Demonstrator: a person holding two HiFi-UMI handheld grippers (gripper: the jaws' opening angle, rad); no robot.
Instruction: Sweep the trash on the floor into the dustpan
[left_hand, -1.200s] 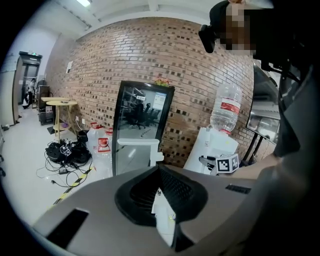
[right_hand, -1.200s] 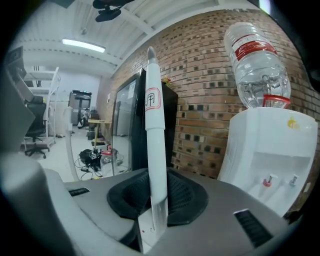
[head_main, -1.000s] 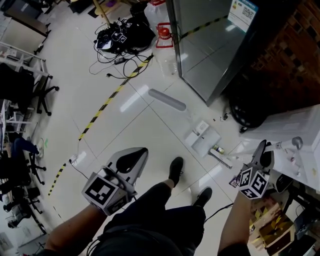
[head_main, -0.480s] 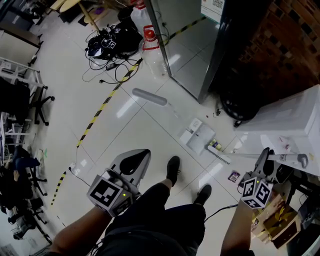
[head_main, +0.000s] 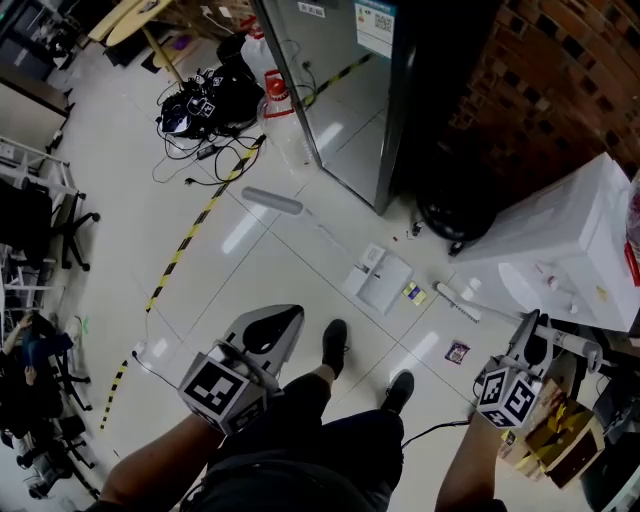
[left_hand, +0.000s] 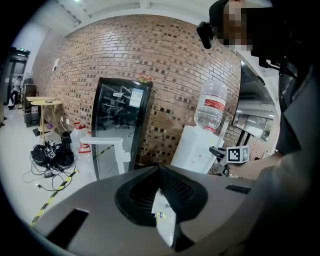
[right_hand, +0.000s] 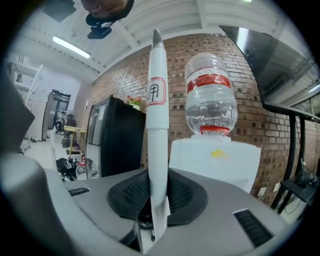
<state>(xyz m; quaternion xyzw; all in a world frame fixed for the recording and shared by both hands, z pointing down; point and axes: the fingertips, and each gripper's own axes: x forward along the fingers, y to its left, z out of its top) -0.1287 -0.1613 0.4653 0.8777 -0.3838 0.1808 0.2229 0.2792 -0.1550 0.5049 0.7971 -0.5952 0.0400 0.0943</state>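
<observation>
Right gripper (right_hand: 154, 200) pinches a smooth, round white broom handle (right_hand: 157, 115); the bristled broom head (head_main: 457, 302) rests on the glossy pale tile floor (head_main: 250, 270). Left gripper (head_main: 285, 318) has its ribbed black pads pressed together, holding nothing. A flat white dustpan (head_main: 383, 283) lies left of the broom head, its long handle running far-left. Two pieces of trash: a yellow scrap (head_main: 412, 293) between pan and head, and a purple scrap (head_main: 457, 351) nearer. A boxy white water dispenser (head_main: 560, 250) stands right; tangled cables (head_main: 200, 110) far left.
</observation>
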